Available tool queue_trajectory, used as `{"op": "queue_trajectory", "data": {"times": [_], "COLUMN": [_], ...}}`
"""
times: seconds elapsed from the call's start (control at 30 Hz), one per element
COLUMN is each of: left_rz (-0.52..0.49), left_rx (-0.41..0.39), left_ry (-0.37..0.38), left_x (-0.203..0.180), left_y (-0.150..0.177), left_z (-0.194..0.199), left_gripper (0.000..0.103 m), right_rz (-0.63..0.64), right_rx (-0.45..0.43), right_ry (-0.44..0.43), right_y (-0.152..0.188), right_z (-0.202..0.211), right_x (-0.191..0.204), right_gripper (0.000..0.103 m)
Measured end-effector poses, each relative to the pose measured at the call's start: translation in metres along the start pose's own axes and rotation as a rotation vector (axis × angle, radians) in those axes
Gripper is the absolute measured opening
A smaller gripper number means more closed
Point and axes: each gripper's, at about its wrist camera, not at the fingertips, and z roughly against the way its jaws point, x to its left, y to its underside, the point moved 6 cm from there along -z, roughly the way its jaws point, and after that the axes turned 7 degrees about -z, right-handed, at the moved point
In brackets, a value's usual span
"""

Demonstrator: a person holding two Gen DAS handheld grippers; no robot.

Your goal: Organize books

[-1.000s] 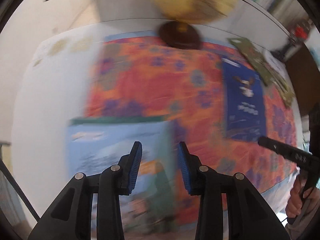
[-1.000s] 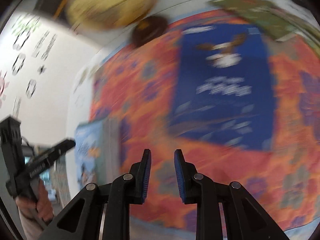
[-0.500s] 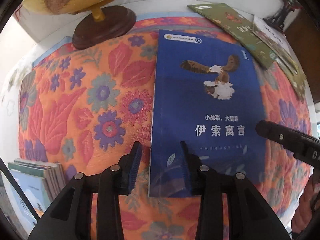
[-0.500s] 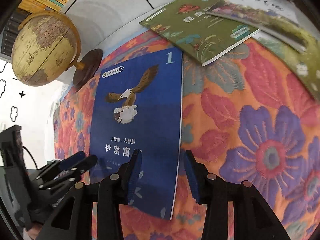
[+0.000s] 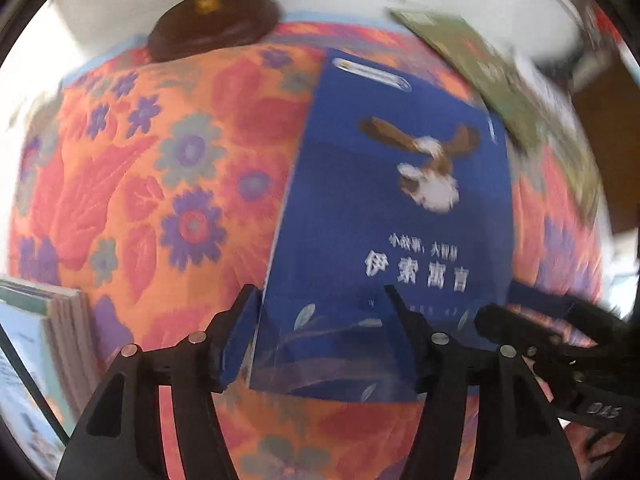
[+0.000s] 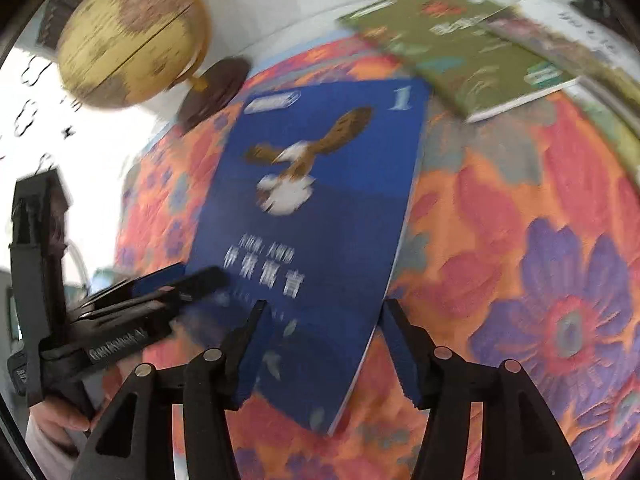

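A blue book with an eagle on its cover (image 5: 392,216) lies flat on the orange flowered cloth (image 5: 160,184); it also shows in the right wrist view (image 6: 320,216). My left gripper (image 5: 320,336) is open, its fingers straddling the book's near left corner. My right gripper (image 6: 324,344) is open, its fingers straddling the book's near right corner. Each gripper shows in the other's view, the right one (image 5: 560,344) and the left one (image 6: 152,300). A stack of books (image 5: 44,344) lies at the left edge.
A globe on a dark wooden base (image 6: 132,36) stands at the back; its base (image 5: 212,24) shows in the left wrist view. Green books (image 6: 460,48) lie overlapped at the back right, also seen in the left wrist view (image 5: 500,76).
Both grippers have opened wider and moved in low over the near end of the blue book. One second ago the left gripper was over the stack at the left.
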Motion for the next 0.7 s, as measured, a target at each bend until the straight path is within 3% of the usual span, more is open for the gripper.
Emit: {"op": "queue_trajectory", "data": {"times": [0.1, 0.17, 0.23, 0.3, 0.47, 0.57, 0.7], "left_rz": [-0.02, -0.063, -0.115, -0.124, 0.042, 0.021, 0.055], "left_rx": [0.058, 0.094, 0.119, 0.133, 0.13, 0.125, 0.123], "left_ry": [0.069, 0.137, 0.2, 0.207, 0.31, 0.305, 0.388], "left_x": [-0.017, -0.032, -0.043, -0.041, -0.012, -0.012, -0.003], "left_y": [0.04, 0.076, 0.106, 0.124, 0.105, 0.096, 0.089], "left_z": [0.005, 0.011, 0.017, 0.018, 0.016, 0.015, 0.015], "left_gripper": [0.058, 0.058, 0.058, 0.057, 0.05, 0.049, 0.049], "right_rz": [0.052, 0.047, 0.02, 0.006, -0.088, -0.042, -0.024], "right_rx": [0.046, 0.116, 0.222, 0.241, 0.224, 0.197, 0.186], "right_ry": [-0.008, -0.068, -0.186, -0.215, -0.298, -0.288, -0.343], "right_y": [0.031, 0.06, 0.095, 0.109, 0.095, 0.08, 0.06], "right_z": [0.007, 0.014, 0.023, 0.031, 0.031, 0.025, 0.018], "right_x": [-0.006, -0.019, -0.038, -0.054, -0.08, -0.07, -0.06], "right_gripper": [0.063, 0.063, 0.061, 0.055, 0.043, 0.043, 0.045]}}
